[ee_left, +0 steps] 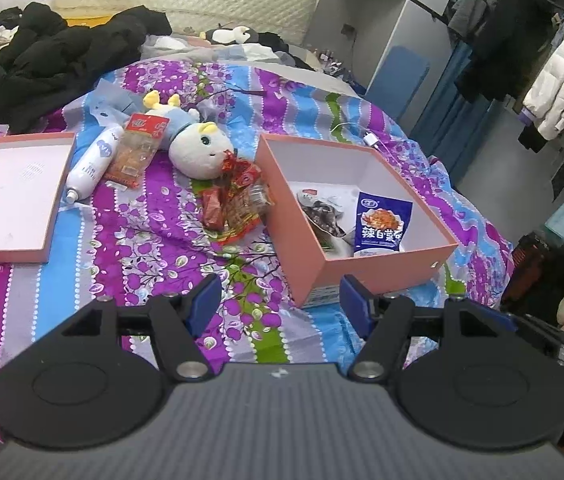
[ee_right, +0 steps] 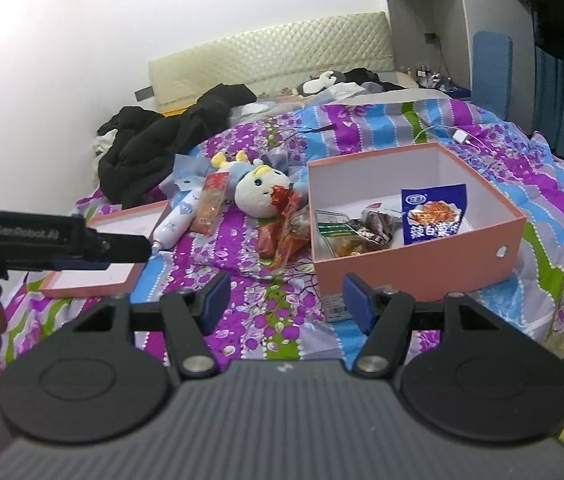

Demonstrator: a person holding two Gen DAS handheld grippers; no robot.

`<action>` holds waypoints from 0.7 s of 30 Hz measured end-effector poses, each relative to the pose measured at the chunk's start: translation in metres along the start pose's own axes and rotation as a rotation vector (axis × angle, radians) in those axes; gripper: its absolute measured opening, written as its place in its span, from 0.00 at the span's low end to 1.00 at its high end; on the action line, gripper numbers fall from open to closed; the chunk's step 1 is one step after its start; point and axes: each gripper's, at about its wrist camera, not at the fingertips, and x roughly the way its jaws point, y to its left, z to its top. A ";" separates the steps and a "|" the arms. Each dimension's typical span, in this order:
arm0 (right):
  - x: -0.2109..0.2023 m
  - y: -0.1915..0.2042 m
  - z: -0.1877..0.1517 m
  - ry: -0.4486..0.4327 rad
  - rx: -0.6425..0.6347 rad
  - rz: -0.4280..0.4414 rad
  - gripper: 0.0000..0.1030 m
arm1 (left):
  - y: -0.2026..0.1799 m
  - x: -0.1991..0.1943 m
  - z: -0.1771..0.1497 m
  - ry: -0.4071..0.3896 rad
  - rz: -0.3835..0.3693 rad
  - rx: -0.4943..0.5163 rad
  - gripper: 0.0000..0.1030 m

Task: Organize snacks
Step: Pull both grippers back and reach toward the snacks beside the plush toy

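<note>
A pink box (ee_left: 382, 264) (ee_right: 414, 264) stands open on the bed and holds a blue snack packet (ee_left: 382, 222) (ee_right: 434, 214) and dark snack packets (ee_left: 320, 216) (ee_right: 366, 228). Red snack packets (ee_left: 233, 204) (ee_right: 286, 228) lie in a pile left of the box. Another red packet (ee_left: 135, 148) (ee_right: 209, 208) lies further left beside a white bottle (ee_left: 89, 164) (ee_right: 175, 218). My left gripper (ee_left: 277, 306) is open and empty, above the bedspread in front of the box. My right gripper (ee_right: 284, 300) is open and empty, near the box's front corner. The left gripper also shows in the right wrist view (ee_right: 121, 248).
The pink box lid (ee_left: 5, 196) (ee_right: 97, 272) lies at the left. A plush toy (ee_left: 197, 148) (ee_right: 259, 194) lies behind the snacks. Black clothes (ee_left: 57, 56) (ee_right: 161, 140) are piled near the headboard. A white charger and cable (ee_left: 370, 136) (ee_right: 462, 136) lie behind the box. Clothes hang at the right (ee_left: 542, 60).
</note>
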 end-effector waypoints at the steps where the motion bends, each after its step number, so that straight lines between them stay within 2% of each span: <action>1: 0.002 0.001 0.000 0.000 -0.002 0.001 0.62 | 0.002 0.002 0.001 0.003 0.003 -0.004 0.68; 11: 0.039 0.007 0.008 0.035 -0.019 0.011 0.62 | 0.031 0.034 0.015 0.042 0.035 -0.053 0.68; 21: 0.100 0.032 0.017 0.053 -0.133 0.021 0.62 | 0.083 0.105 0.044 0.095 0.044 -0.124 0.68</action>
